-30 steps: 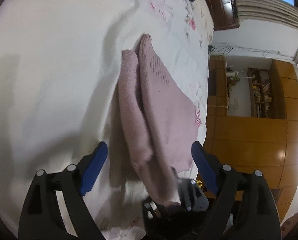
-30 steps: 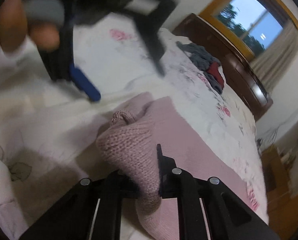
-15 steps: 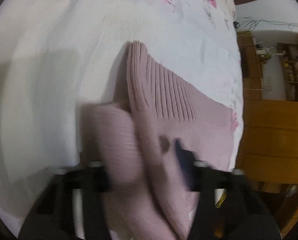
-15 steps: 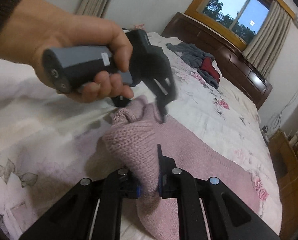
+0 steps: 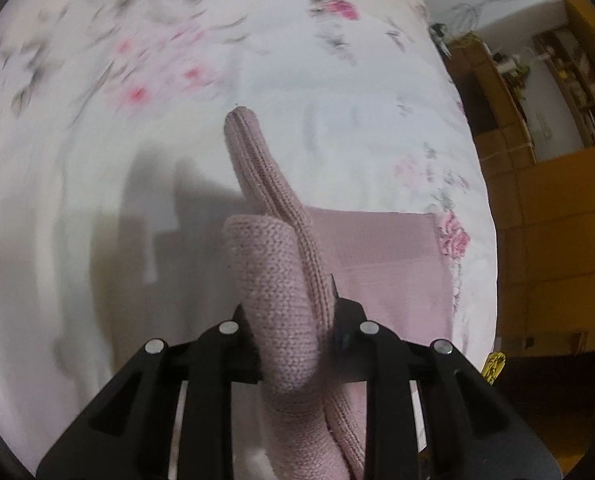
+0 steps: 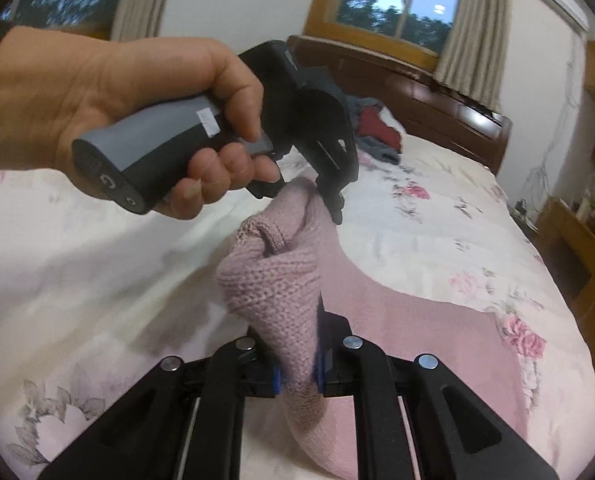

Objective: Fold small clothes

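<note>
Fingers (image 5: 337, 312) of the left gripper (image 5: 293, 320) pinched tight on a fold of pink knit garment (image 5: 281, 280); right gripper (image 6: 297, 360) clamped likewise on another bunch. Garment lifted between both, remainder trailing beyond the fingers across the floral bed (image 6: 77, 272). Hand (image 6: 109, 92) wrapped round the left handle.

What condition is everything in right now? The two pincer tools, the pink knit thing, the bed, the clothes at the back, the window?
left gripper: shut on pink knit garment
right gripper: shut on pink knit garment
pink knit garment: bunched edge lifted, the rest flat on the bed
bed: covered with a floral spread
clothes pile: heaped, unfolded
curtains: drawn open
</note>
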Motion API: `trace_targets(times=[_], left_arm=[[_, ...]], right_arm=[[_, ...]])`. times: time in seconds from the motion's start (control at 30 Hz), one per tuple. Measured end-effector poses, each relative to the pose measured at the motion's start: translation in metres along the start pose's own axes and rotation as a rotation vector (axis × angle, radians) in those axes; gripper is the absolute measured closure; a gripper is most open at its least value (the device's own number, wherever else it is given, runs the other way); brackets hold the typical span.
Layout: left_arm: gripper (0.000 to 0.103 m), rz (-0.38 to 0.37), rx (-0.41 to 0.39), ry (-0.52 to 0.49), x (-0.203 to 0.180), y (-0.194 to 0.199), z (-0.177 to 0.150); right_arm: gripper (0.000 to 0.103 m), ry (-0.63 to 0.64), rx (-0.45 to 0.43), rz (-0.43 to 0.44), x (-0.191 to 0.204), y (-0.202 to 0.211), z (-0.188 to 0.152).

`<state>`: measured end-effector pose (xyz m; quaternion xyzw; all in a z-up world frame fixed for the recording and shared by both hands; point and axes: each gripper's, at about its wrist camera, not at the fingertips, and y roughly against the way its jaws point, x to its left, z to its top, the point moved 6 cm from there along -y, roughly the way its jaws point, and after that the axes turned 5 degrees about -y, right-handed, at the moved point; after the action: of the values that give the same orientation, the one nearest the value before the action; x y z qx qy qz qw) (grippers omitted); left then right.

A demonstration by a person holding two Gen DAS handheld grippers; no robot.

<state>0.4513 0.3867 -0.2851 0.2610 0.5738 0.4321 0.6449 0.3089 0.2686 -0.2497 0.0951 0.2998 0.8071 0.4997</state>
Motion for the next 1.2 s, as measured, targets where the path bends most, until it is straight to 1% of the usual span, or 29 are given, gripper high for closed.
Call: trace_targets(times=[0.13, 0.23, 0.5, 0.63, 0.87, 1.0, 1.2], left_arm=[[0.082, 0.032, -0.010, -0.054, -0.043, 0.005, 0.010], [0.081, 0.047, -0.013, -0.078, -0.066, 0.004, 0.013], [0.082, 0.075, 0.002, -0.155, -0.130, -0.020, 0.014], [0.082, 0.102, 0.023, -0.195, -0.157, -0.039, 0.012], [0.082, 0.141, 0.065, -0.250, -0.197, -0.083, 0.003], [0.082, 0.164, 0.076, -0.268, -0.211, -0.105, -0.003], [0.082, 0.236, 0.081, -0.308, -0.227, -0.140, -0.015]], right_arm=[[0.092, -0.118, -0.012, 0.020, -0.027, 0.016, 0.011], [0.092, -0.206, -0.017, 0.026, -0.048, 0.026, 0.013], [0.092, -0.331, -0.028, 0.010, -0.101, 0.045, 0.005], [0.092, -0.401, -0.018, 0.002, -0.130, 0.051, -0.006], [0.092, -0.473, -0.001, -0.013, -0.166, 0.057, -0.028], [0.092, -0.517, 0.011, -0.017, -0.185, 0.059, -0.044], [0.092, -0.596, 0.043, -0.019, -0.216, 0.055, -0.074]])
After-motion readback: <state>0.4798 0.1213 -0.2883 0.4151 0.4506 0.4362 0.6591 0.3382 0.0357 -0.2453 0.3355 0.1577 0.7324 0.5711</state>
